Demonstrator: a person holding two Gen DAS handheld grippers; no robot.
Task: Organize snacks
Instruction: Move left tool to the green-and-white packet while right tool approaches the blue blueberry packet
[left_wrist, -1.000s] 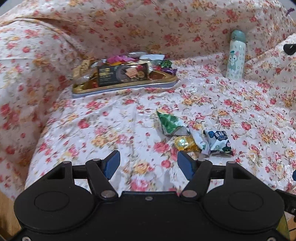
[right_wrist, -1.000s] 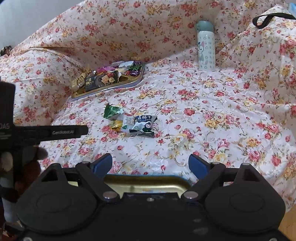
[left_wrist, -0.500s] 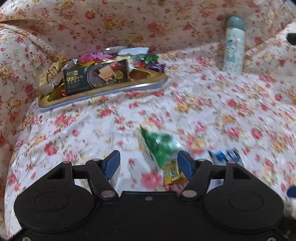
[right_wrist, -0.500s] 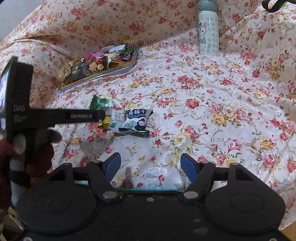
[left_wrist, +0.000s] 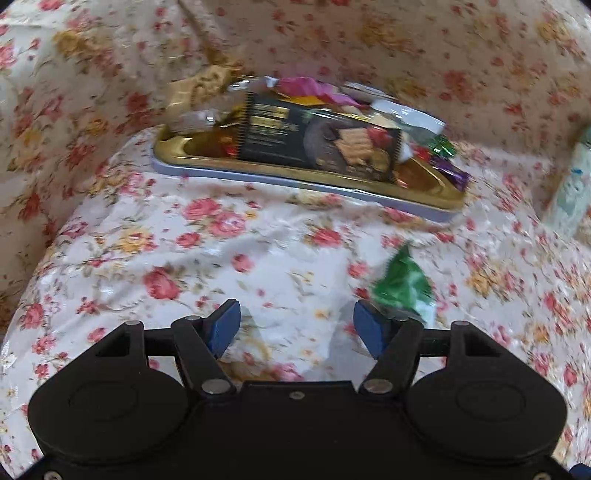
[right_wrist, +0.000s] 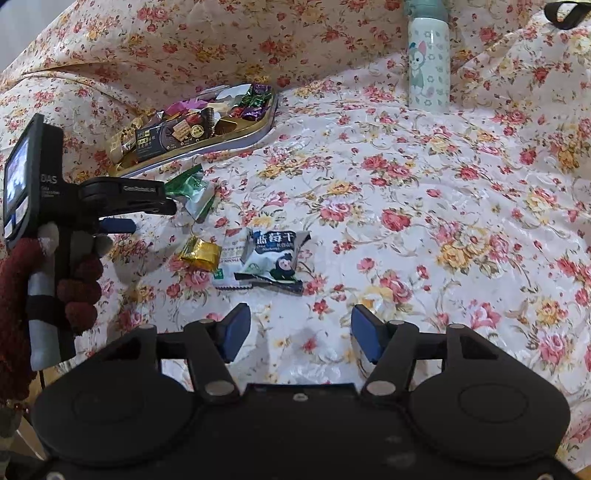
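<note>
Left claw (left_wrist: 297, 326): jaws wide apart, holding nothing, green snack (left_wrist: 402, 282) just beside its right finger.
Right claw (right_wrist: 299, 334): wide apart, holding nothing.
Tray (right_wrist: 255, 131): heaped with snacks.
Loose snacks: gold candy (right_wrist: 201, 253), white packet (right_wrist: 275, 256) on floral cloth (right_wrist: 424, 206).

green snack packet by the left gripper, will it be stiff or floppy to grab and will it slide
The green snack packet looks like thin crinkled foil with a twisted end, so it will probably crumple and flop rather than hold shape. It seems small and puffy, likely very light. Its glossy wrapper lies on shiny floral cloth, so a push from the open left gripper may make it skid.
</note>
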